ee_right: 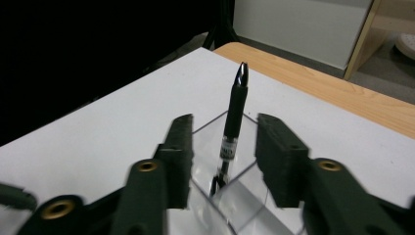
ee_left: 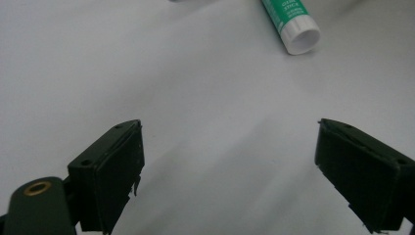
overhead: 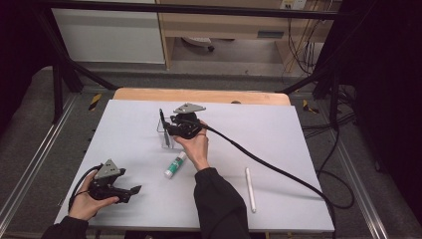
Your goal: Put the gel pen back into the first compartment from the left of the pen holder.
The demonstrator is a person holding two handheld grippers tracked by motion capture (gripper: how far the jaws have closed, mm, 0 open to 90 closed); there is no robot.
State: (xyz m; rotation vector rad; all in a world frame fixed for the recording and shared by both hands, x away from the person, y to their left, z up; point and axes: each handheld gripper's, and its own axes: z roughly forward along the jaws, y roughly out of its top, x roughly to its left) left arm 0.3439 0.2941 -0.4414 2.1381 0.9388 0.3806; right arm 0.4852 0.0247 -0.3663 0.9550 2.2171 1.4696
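Right gripper [ee_right: 222, 156]: my jaws stood narrowly apart around the upright black pen [ee_right: 234, 122] in the clear plastic box [ee_right: 235, 196], frame centre, not pressing.
Left gripper [ee_left: 230, 161]: I kept its jaws wide, lower left.

Right gripper [ee_right: 222, 161]: 2 black jaws parted, no pad contact. Black pen [ee_right: 233, 128] stands in the gap, nearly upright with a slight lean, tip end down inside a clear square holder [ee_right: 244, 196]. Holder sits on the white table sheet [ee_right: 122, 127], near a corner. Bare wood tabletop edge [ee_right: 337, 98] beyond the sheet.
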